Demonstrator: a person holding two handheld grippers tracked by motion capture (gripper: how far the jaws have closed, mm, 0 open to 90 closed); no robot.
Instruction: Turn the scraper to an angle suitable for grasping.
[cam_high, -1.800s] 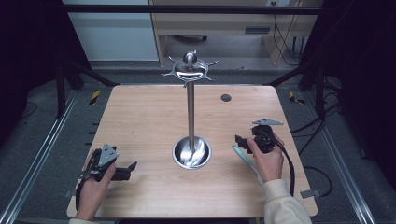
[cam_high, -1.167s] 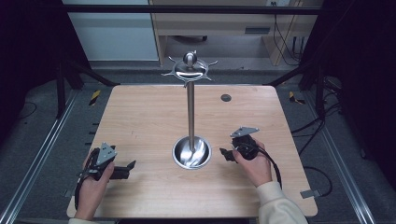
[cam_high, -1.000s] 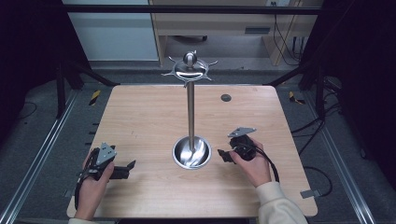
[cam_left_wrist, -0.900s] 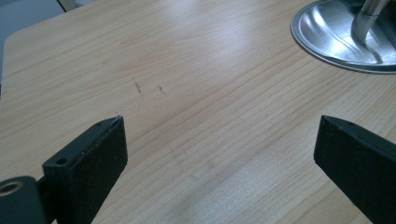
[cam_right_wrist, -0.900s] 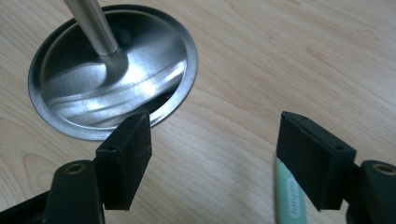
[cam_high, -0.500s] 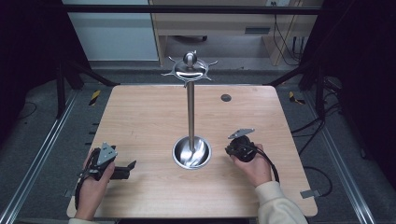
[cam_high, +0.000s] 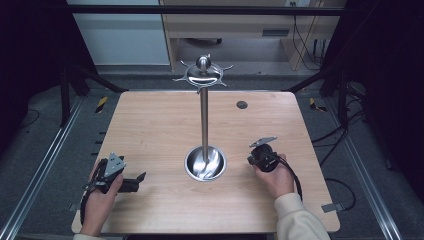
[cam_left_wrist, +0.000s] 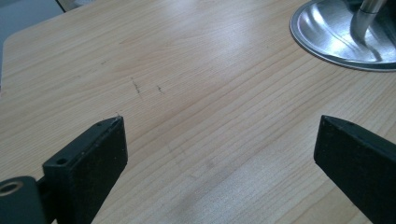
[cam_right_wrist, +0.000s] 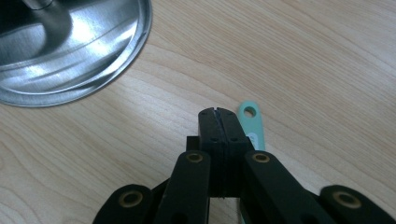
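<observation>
The wooden table carried a steel stand whose dish-shaped base held nothing. The left gripper gaped, released, at the near left. The right gripper sat clenched beside a mint-green handle.

One wooden tabletop, one steel stand with one round base dish, two hand-held grippers, left hand-held gripper and right hand-held gripper, one mint-green handle, one dark round spot
</observation>
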